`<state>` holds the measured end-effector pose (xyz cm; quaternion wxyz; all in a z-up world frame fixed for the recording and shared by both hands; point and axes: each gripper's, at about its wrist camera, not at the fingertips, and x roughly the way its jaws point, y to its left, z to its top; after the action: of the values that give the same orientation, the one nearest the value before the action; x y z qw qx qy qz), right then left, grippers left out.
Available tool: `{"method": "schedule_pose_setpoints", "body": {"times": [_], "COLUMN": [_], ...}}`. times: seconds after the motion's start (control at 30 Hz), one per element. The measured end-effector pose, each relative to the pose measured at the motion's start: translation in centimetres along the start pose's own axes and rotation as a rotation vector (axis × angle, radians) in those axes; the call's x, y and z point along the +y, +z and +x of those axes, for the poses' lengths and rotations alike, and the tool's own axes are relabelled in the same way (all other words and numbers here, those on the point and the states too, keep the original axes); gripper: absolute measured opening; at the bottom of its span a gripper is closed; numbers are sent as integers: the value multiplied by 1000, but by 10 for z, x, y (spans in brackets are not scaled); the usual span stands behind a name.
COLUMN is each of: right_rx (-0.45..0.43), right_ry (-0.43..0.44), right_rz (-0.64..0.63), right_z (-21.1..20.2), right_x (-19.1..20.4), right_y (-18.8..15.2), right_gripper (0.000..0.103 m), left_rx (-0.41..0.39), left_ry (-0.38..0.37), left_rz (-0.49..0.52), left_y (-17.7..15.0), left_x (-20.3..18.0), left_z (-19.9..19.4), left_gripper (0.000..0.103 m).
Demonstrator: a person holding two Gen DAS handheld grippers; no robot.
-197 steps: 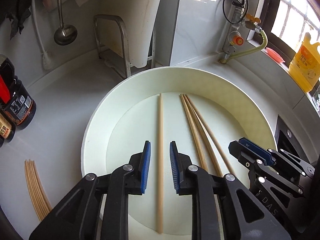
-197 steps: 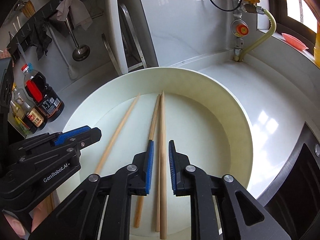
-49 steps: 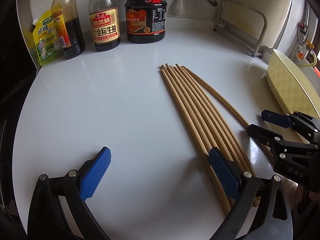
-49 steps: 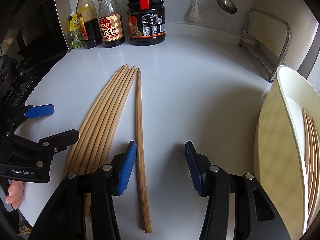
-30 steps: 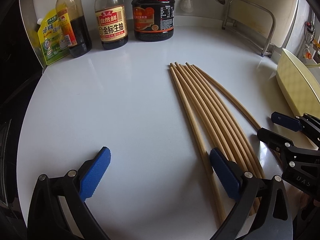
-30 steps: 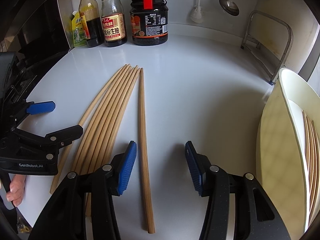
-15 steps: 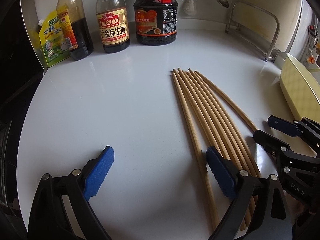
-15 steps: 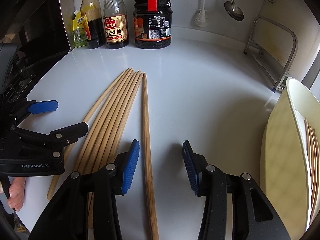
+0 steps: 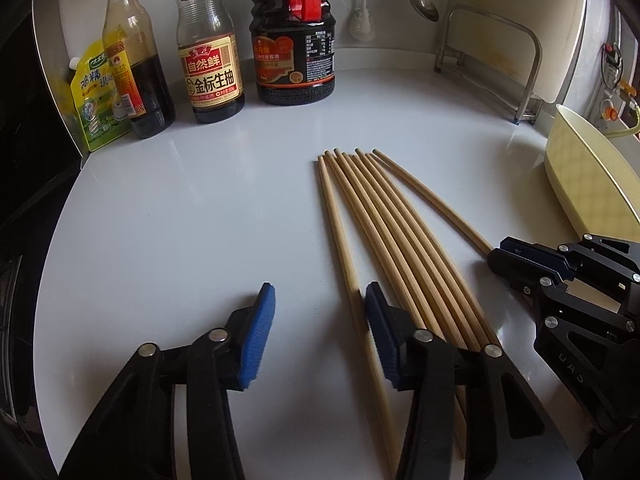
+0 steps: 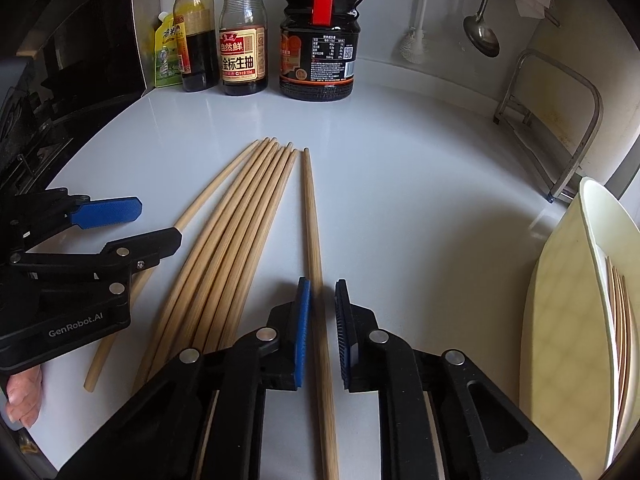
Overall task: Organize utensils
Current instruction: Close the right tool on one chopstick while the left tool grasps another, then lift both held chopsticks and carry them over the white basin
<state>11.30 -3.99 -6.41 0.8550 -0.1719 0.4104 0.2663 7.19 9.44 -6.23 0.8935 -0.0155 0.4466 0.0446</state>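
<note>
We see soft daylight that seems to come from the right, leaving pale glare streaks on the white countertop (image 10: pixel 440 208) and a glint near the cream basin (image 10: pixel 560 300). Shadows under the chopsticks (image 9: pixel 384 216) are faint. Both fisheye views bend sharply at the edges, with black vignetted corners. The sauce bottles (image 9: pixel 212 52) stay sharp; the left margins are dim.

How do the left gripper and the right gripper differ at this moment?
The left gripper has its jaws wide apart over bare counter, with no chopstick between them. The right gripper has its jaws much narrower, straddling the single chopstick without visibly clamping it. Both have blue pads and hover low beside the chopstick bundle.
</note>
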Motion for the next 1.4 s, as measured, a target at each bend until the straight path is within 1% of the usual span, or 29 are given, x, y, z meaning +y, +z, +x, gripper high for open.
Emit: {"method": "schedule_pose_setpoints", "body": {"times": [0.03,0.1,0.13,0.17,0.23,0.43,0.67,0.77,0.9,1.0,1.13,1.27,1.4], "right_rx": [-1,-3,-5,-6,-7,-21,-57,-82,-135,-171,-217,-248,-271], "right_ry": [1,4,6,8,10,31,41,48,54,60,55,33,10], "right_rz": [-3,-2,2,6,15,59,73,94,121,145,194,252,331], "right_z": [0,0,0,0,-1,-6,-23,-36,-61,-82,-107,-127,-145], "right_x": [1,1,0,0,-1,-5,-4,-6,-10,-16,-30,-52,-85], "right_y": [0,0,0,0,-1,-1,-1,-1,1,0,-1,-7,-15], "right_gripper": [9,7,7,7,6,6,6,6,6,6,6,6,6], "left_rx": [-3,-6,-6,-6,-5,5,7,-4,-15,-24,-56,-70,-79], "left_ry": [-4,-7,-8,-11,-24,-93,-126,-117,-110,-144,-168,-205,-241], "left_rz": [7,15,17,17,11,-37,-91,-90,-63,-62,-52,-28,0], "left_y": [0,-1,0,-1,-1,-1,-1,1,7,16,31,43,55], "left_x": [-1,-3,-3,-3,-1,8,19,20,15,12,2,-17,-42], "left_z": [-1,-1,-2,-1,-2,-2,-3,-6,-15,-24,-38,-50,-60], "left_gripper": [30,12,9,8,7,7,7,7,7,7,7,7,7]}}
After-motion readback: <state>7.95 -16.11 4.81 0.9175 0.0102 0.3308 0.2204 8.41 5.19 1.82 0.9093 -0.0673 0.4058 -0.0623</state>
